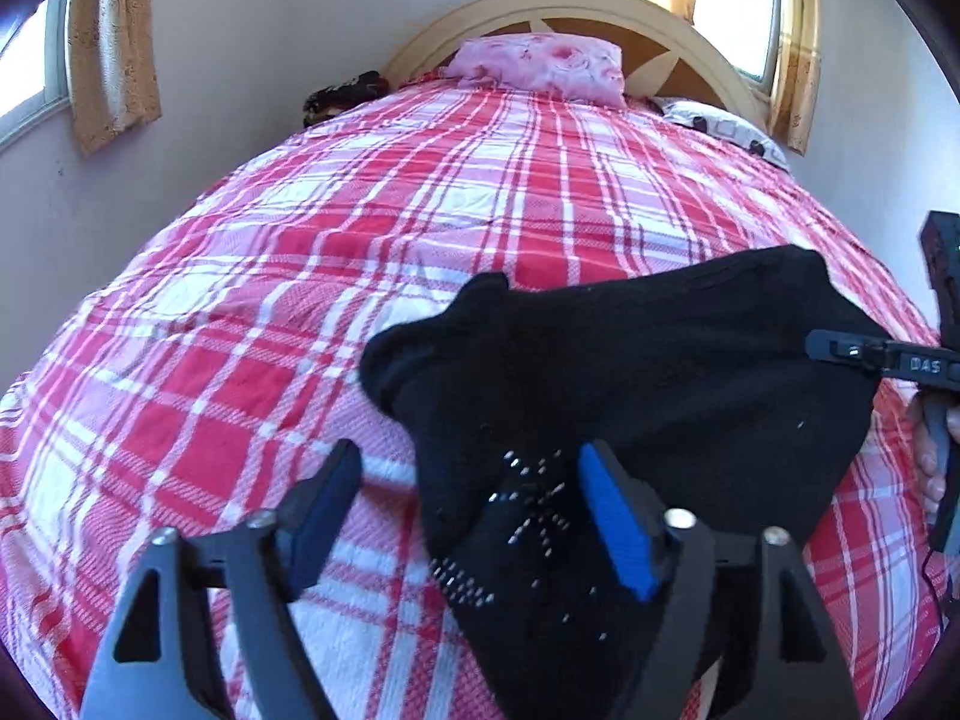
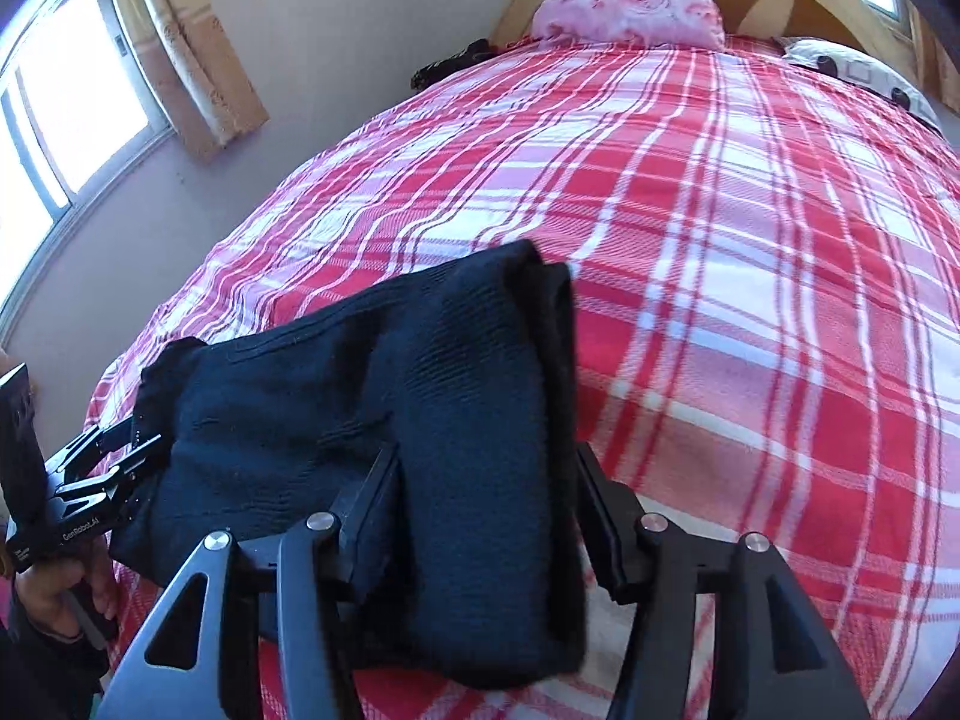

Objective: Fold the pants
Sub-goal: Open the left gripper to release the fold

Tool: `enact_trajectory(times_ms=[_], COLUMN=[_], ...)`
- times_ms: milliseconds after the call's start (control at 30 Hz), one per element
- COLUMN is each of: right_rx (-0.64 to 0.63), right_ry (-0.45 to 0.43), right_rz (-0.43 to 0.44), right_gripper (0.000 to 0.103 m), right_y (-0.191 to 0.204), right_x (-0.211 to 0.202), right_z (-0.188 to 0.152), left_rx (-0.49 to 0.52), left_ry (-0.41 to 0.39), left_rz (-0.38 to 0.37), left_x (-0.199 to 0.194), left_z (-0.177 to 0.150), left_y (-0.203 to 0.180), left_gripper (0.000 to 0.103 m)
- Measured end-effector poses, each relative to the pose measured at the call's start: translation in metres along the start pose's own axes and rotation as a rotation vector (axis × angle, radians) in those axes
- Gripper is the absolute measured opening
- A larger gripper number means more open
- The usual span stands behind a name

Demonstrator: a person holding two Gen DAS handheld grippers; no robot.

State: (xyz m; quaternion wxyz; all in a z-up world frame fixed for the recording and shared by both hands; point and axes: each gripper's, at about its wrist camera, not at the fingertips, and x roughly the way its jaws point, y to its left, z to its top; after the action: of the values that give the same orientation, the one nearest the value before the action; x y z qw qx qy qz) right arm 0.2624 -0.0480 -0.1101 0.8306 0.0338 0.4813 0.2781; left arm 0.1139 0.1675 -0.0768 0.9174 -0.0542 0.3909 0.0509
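1. Left gripper point(image 1: 474, 516): your fingers stand spread, not pinching. The blue-padded finger point(image 1: 618, 534) rests on or just over the cloth; the other finger point(image 1: 327, 498) sits out over bare bedspread. Whether any pad touches the cloth cannot be told. Likely reason: a fold has been laid and the hold let go.

2. Right gripper point(image 2: 486, 510): your fingers are parted too, one on each side of the near fold. The cloth lies between them but nothing shows it being squeezed; read as released.

3. Pants point(image 2: 372, 420): black, knit-looking, lying on the bed as a folded bundle directly ahead of and between both sets of fingers. A doubled edge shows at the far end, beyond your right fingertips. Small pale studs or stitches point(image 1: 528, 516) show on the part nearest your left fingers. My judgement: the fold is mostly made and the bundle rests under its own weight; squaring the edges may remain.

4. Bedspread point(image 1: 240, 276): red, pink and white check, running away beyond all fingertips and serving as the flat base for folding.

5. Pink pillow point(image 1: 534, 66): far beyond the fingers, against the curved headboard point(image 1: 600, 6); out of the working area.

6. Windows with curtains point(image 2: 198, 60): farthest, on the walls.
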Motion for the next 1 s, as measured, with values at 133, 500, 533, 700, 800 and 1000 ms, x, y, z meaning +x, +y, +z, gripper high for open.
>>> enact_trajectory(times_ms=[133, 500, 533, 700, 800, 1000], right_rx=[-0.012, 0.016, 0.016, 0.015, 0.012, 0.002], right_ry=[-0.032, -0.190, -0.211, -0.281, -0.305, -0.334], right_rz=[-0.053, -0.179, -0.183, -0.189, -0.197, -0.206], right_gripper=[0.064, 0.065, 0.065, 0.066, 0.067, 0.067], right_y=[0.000, 0.022, 0.027, 0.047, 0.060, 0.081], right_x=[-0.019, -0.104, -0.114, -0.150, -0.163, -0.177], right_z=[-0.008, -0.058, -0.065, -0.097, -0.113, -0.131], left_rx=[-0.012, 0.006, 0.007, 0.004, 0.005, 0.016], left_ry=[-0.006, -0.095, -0.099, -0.128, -0.153, -0.170], left_rz=[0.007, 0.000, -0.007, -0.036, -0.059, -0.109], left_x=[-0.013, -0.083, -0.088, -0.106, -0.115, -0.126], left_z=[-0.004, -0.035, -0.038, -0.044, -0.045, -0.055], left_y=[0.002, 0.001, 0.000, -0.002, -0.007, -0.014], left_gripper=[0.081, 0.094, 0.094, 0.094, 0.094, 0.096])
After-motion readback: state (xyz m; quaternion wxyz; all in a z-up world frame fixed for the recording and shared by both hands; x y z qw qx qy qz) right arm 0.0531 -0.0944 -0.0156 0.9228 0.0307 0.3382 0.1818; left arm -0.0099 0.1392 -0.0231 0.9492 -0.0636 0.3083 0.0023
